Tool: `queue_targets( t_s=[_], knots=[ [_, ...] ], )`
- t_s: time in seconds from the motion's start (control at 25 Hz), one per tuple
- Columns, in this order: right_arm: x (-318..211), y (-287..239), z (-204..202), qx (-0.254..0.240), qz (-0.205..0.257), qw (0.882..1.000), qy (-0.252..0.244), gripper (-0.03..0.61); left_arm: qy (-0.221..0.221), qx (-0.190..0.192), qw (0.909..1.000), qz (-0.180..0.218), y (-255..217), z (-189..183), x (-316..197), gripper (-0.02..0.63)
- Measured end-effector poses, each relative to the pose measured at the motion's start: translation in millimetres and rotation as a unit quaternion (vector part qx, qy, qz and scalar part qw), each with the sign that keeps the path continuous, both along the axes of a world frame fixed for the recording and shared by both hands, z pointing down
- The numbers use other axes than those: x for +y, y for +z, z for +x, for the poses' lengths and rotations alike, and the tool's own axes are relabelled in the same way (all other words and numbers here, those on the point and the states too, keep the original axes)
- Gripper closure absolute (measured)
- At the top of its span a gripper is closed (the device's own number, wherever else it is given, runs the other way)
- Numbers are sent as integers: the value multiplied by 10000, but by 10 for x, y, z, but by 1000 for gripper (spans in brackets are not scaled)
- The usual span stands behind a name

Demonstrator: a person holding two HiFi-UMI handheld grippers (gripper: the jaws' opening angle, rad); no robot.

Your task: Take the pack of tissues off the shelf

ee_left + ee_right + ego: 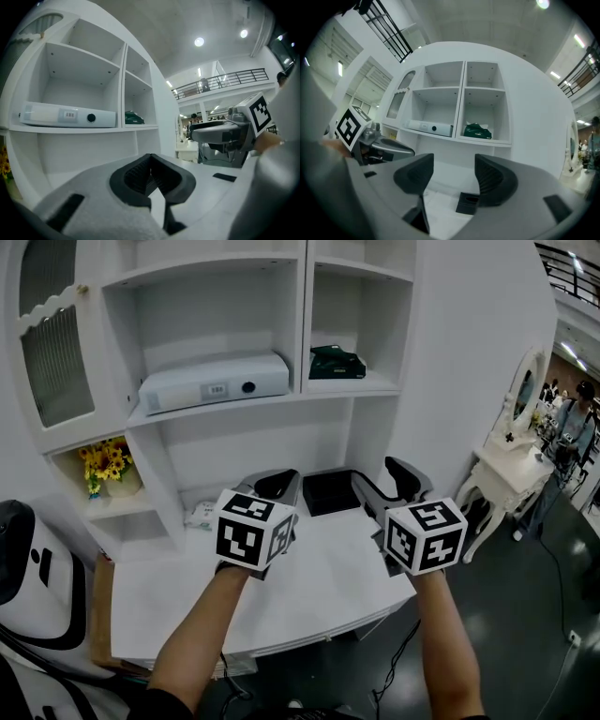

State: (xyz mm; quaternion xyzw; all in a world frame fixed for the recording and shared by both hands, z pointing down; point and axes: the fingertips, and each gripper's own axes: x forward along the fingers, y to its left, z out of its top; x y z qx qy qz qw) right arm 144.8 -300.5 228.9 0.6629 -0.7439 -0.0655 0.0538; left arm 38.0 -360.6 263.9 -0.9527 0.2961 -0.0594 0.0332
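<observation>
A dark green pack of tissues (pixel 336 362) lies in the right-hand compartment of the white shelf unit (pixel 305 397), and shows too in the left gripper view (pixel 134 117) and the right gripper view (pixel 477 131). Both grippers hover over the white desk top (pixel 319 587), well below and in front of that pack. My left gripper (pixel 277 484) has its jaws closed together with nothing between them (pixel 151 176). My right gripper (pixel 386 479) stands wide open and empty (pixel 453 176), pointing toward the shelves.
A long white device (pixel 214 381) fills the left compartment. A black box (pixel 330 491) sits at the back of the desk, a small white pack (pixel 202 514) beside it. Yellow flowers (pixel 105 463) stand at the lower left. A white vanity table (pixel 506 465) is at the right.
</observation>
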Motion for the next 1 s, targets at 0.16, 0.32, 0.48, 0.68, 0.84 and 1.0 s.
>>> queue_targets(
  t_s=[0.16,0.32,0.48,0.68,0.84,1.0],
  knots=[
    [-161,-84,70,104,62,9999,-6,313,-13,-38,10000,54,-13,23,-125,611],
    [-370,-184,136,252,73,9996,-78,313,-137,-32,9999,75,-53,7,-291,611],
    [-587,-342,235,333,190,9991,-203,313,-267,-10,9996,121,-104,77,-451,611],
    [-887,-573,459,592,315,9967,-452,316,-491,2,9987,130,-145,295,-689,611],
    [-1159,-742,673,772,432,9937,-692,323,-721,24,9973,167,-204,534,-889,611],
    [-1445,-849,865,976,449,9895,-967,328,-980,59,9951,146,-263,759,-1094,611]
  ],
)
